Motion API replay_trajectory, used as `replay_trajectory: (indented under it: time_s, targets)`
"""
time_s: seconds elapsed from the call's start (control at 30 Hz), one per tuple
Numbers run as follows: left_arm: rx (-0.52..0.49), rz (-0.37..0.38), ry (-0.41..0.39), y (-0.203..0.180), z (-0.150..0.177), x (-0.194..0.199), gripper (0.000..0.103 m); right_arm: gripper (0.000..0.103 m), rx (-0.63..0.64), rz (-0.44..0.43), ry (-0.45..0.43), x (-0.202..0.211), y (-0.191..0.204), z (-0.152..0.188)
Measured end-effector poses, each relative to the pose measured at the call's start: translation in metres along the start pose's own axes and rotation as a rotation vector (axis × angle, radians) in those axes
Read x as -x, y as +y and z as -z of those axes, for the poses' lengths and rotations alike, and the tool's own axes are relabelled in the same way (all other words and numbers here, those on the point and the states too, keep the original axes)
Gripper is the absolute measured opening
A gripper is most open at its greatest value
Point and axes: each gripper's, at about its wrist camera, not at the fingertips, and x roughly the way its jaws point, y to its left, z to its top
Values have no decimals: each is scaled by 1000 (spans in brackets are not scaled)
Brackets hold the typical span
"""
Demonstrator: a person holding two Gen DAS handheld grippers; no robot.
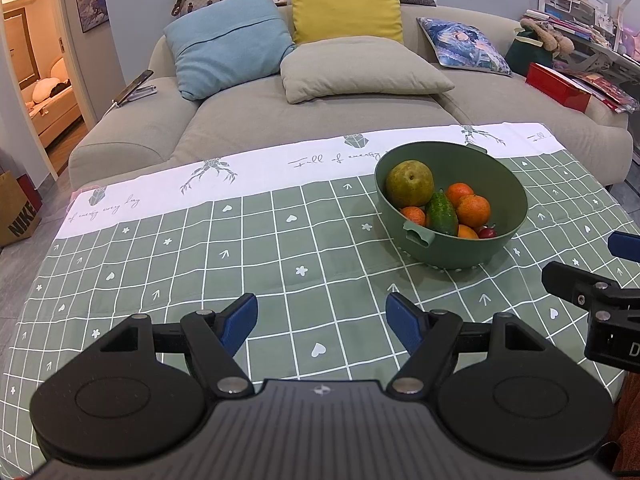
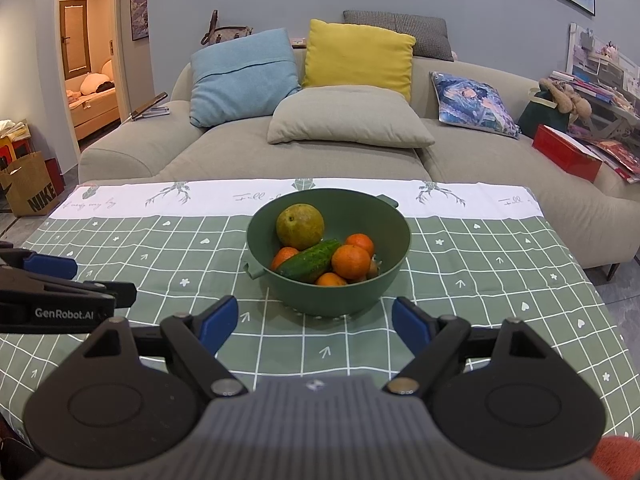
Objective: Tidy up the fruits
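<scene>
Sitting heaped in a green bowl (image 2: 394,236): pear (image 2: 300,225), cucumber (image 2: 309,260), mandarins (image 2: 351,261); both grippers (image 1: 322,322) (image 2: 314,322) gape, empty.

Pretty clearly someone's living room I'm driving around in. Straight ahead of my tongs there's a big beige sofa (image 2: 304,152) piled with a blue cushion (image 2: 242,76) and a yellow one (image 2: 358,54), plus a handbag (image 2: 224,34) perched on the backrest. Off to the left, a doorway (image 2: 88,52) opens onto a bedroom, with a Nike shopping bag (image 2: 34,190) on the floor beside it.
</scene>
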Motion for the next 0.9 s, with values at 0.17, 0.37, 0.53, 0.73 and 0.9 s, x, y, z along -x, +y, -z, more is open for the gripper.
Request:
replay_trajectory:
  time_s: [0.17,0.37,0.53,0.73,0.9]
  targets:
    - [1,0,0,0,0,0,86,81,-1,-1,0,0,0,0]
    - [1,0,0,1,-1,0,86,81,-1,0,2,-1,0,1]
    - [2,3,3,2,-1,0,86,81,0,0,4,-2,0,2]
    - [6,7,8,3,-1,1,86,81,0,0,7,-3,0,3]
    - [12,21,15,1,-2,2,86,81,1,-2,14,-6,2,4]
